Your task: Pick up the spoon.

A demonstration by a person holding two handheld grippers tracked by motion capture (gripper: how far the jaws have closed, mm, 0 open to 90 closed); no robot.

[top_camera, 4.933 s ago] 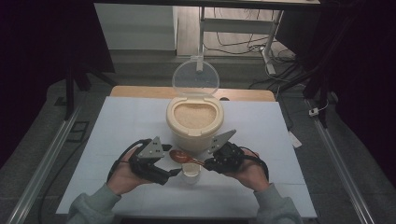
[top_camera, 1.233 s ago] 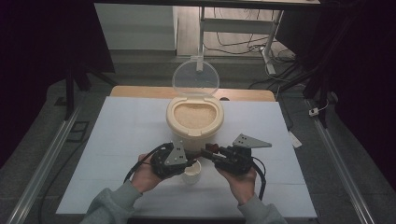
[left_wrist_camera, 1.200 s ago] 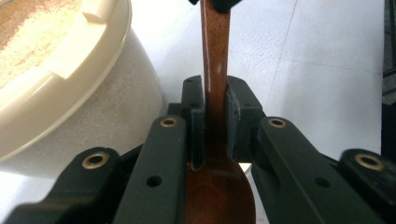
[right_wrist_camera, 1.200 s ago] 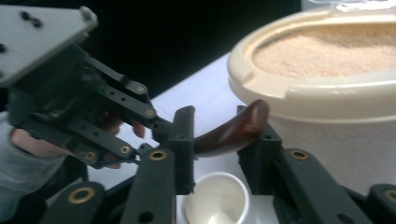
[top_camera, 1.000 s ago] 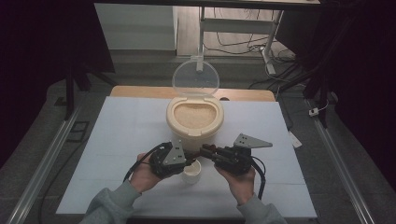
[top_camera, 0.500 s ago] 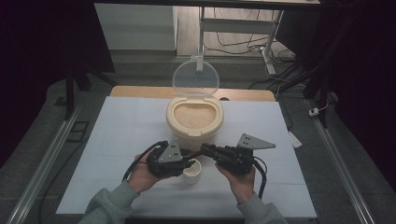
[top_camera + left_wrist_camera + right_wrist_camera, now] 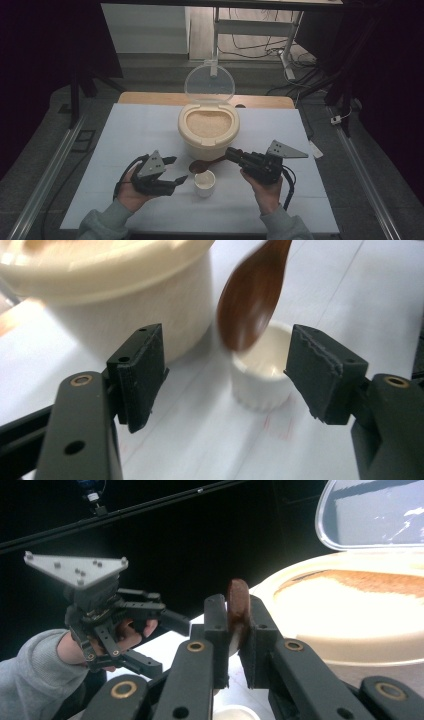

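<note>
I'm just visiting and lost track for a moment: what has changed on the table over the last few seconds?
The left gripper has let go of the small white cup: its fingers have just been opening, and it drew back to the left, apart from the cup. The right gripper stays shut on the brown spoon, its bowl above the cup. The cup and the rice container, lid open, stand as before.

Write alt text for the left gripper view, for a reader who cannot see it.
A brown wooden spoon hangs bowl-down over a small white cup on the white table, seen between the left gripper's two black jaws, which have just been opening and stand apart with nothing gripped. A cream rice container rises behind at the left.
</note>
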